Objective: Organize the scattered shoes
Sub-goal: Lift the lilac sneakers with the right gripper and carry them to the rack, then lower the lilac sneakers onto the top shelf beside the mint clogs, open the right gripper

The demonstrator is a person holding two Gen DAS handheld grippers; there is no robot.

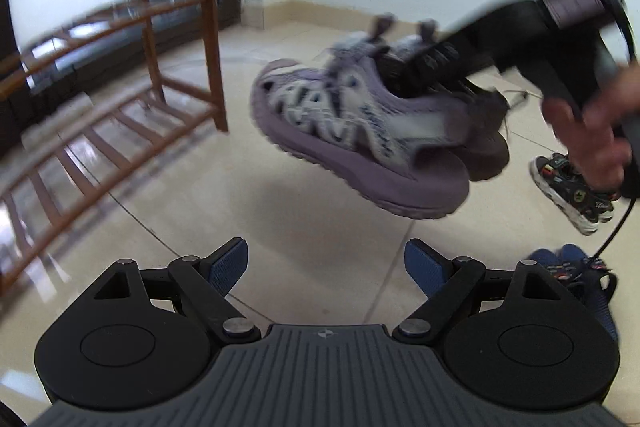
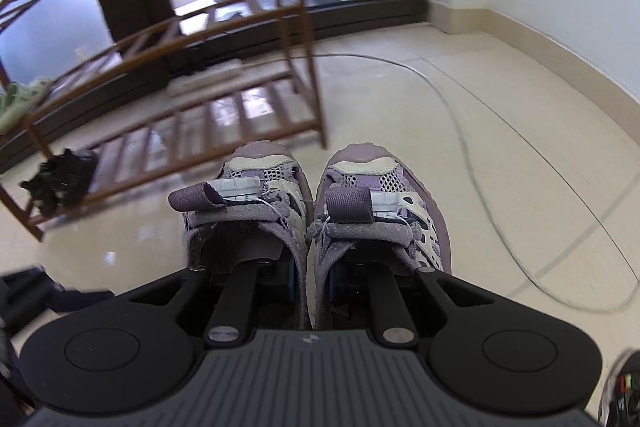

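My right gripper [image 2: 312,279] is shut on a pair of purple and cream mesh shoes [image 2: 312,203], one finger inside each shoe, pinching their inner sides together. In the left wrist view the pair of purple shoes [image 1: 360,139] hangs in the air above the floor, held by the right gripper [image 1: 424,67]. My left gripper [image 1: 326,267] is open and empty, low over the tiles in front of the shoes. The brown wooden shoe rack [image 2: 192,99] stands ahead on the left, also in the left wrist view [image 1: 120,99].
A black shoe [image 2: 60,179] lies on the rack's bottom shelf, a pale green shoe [image 2: 20,99] higher up. A child's dark patterned sandal [image 1: 572,187] and a blue shoe [image 1: 568,267] lie on the floor. A thin cable [image 2: 480,163] curves across the tiles.
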